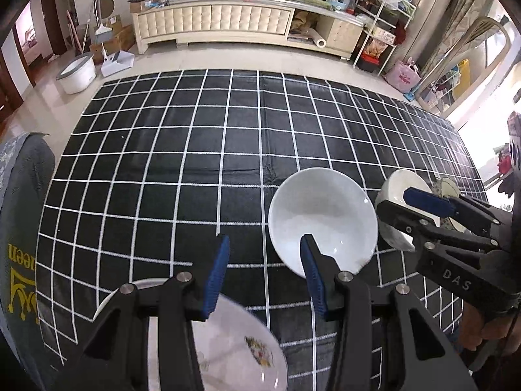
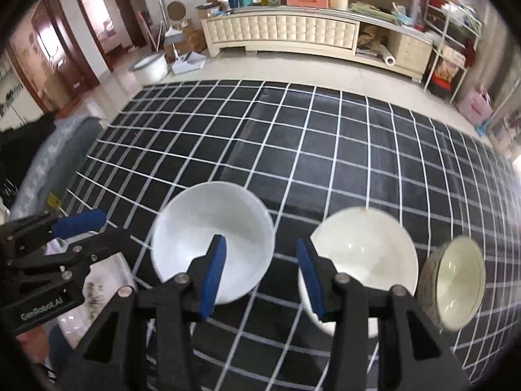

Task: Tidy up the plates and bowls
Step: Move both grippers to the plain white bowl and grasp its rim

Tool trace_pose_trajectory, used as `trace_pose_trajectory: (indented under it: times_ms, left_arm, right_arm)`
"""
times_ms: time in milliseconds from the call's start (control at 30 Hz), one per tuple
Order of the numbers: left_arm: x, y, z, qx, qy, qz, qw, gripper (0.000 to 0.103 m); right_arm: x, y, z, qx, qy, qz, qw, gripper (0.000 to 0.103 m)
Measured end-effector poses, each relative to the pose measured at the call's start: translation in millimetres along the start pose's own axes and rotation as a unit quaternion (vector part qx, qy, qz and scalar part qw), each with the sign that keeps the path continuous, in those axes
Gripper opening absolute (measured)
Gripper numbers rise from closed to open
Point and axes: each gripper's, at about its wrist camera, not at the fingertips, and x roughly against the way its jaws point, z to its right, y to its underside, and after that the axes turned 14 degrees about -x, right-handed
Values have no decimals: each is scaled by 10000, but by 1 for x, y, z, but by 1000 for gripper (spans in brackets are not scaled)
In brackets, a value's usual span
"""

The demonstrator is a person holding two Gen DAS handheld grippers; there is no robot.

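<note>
Bowls and a plate sit on a black cloth with a white grid (image 1: 195, 163) spread across the floor. Nearest the left gripper (image 1: 263, 273) lies a white plate with a floral print (image 1: 234, 342), partly under that gripper's frame at the near edge of the cloth. Just to its right is a plain white bowl (image 1: 320, 218), upright; the left gripper's right blue finger crosses the bowl's near rim in the picture, but I cannot tell if it touches. That gripper's jaws stand apart with only cloth between them, pinching nothing.

From the right-hand camera the same white bowl (image 2: 213, 241) appears on the left, a cream bowl (image 2: 363, 260) sits just beside it to the right, and a smaller patterned bowl (image 2: 456, 280) leans tilted at the cream bowl's far side, close against it. The right gripper (image 2: 260, 273) hangs above the gap between the white and cream bowls, its blue fingers (image 2: 215, 270) spread, one in front of each bowl's rim, holding nothing.

Beyond the cloth stands a long cream cabinet (image 1: 211, 19) piled with clutter, and a white tub (image 1: 76, 76) rests on the tiles to the left
</note>
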Motion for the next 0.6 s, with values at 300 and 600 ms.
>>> trace_pose_trajectory:
  times_ms: [300, 600]
  left_arm:
    - [-31, -6, 4, 11, 207, -340, 9992, 19]
    - [-49, 1, 5, 73, 368, -598, 9975, 11]
  right_arm:
    - [-37, -1, -1, 220, 52, -361, 9991, 32]
    - [-43, 7, 13, -224, 118, -384, 9989, 12]
